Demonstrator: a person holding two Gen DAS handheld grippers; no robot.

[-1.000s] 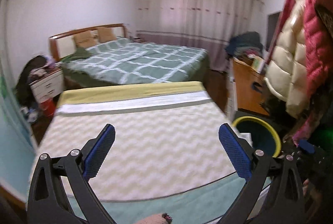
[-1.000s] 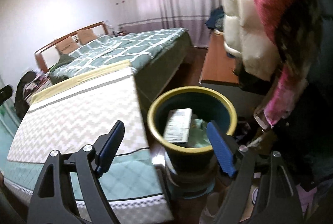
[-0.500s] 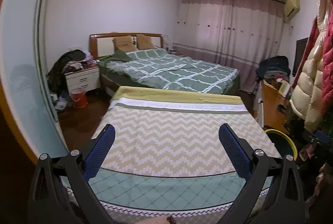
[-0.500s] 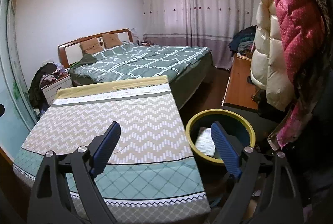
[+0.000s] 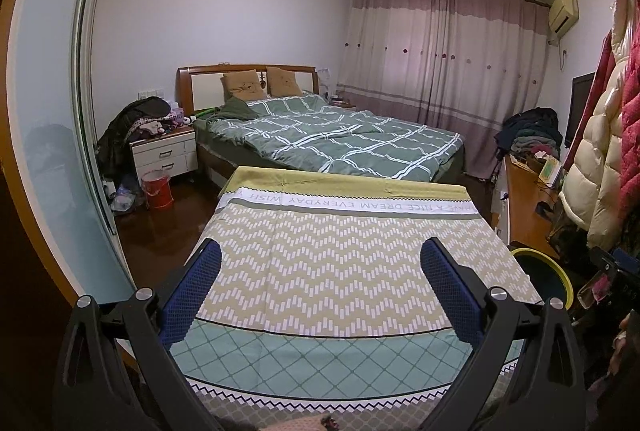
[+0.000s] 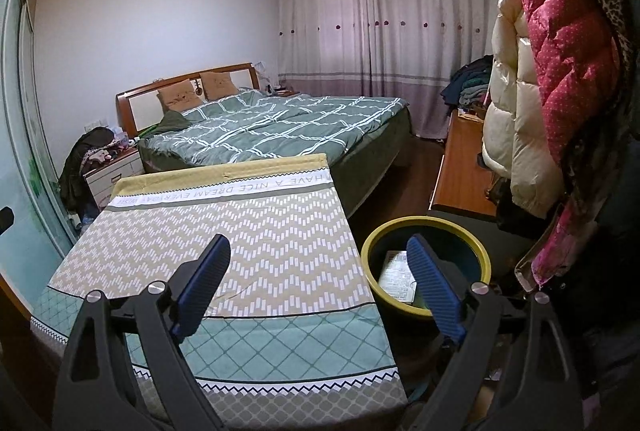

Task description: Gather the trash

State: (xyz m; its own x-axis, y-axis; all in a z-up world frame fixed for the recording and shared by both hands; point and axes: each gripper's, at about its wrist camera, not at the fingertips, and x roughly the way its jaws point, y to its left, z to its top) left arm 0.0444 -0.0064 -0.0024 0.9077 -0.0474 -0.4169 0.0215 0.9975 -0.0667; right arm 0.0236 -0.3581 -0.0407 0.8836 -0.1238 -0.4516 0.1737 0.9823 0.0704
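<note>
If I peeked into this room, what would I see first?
Probably the zigzag cloth spread flat right in front, with a green checked bed behind it. To the right sits a yellow-rimmed bin with a paper packet inside, under puffy coats hanging beside it.

left gripper (image 5: 320, 285): black angular arms, ribbed blue pads, silver screws
right gripper (image 6: 318, 277): same black frame, blue pads, silver screws

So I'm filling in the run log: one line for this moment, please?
left tongs: open, empty | right tongs: open, empty | bin: paper inside | table: bare cloth
</note>
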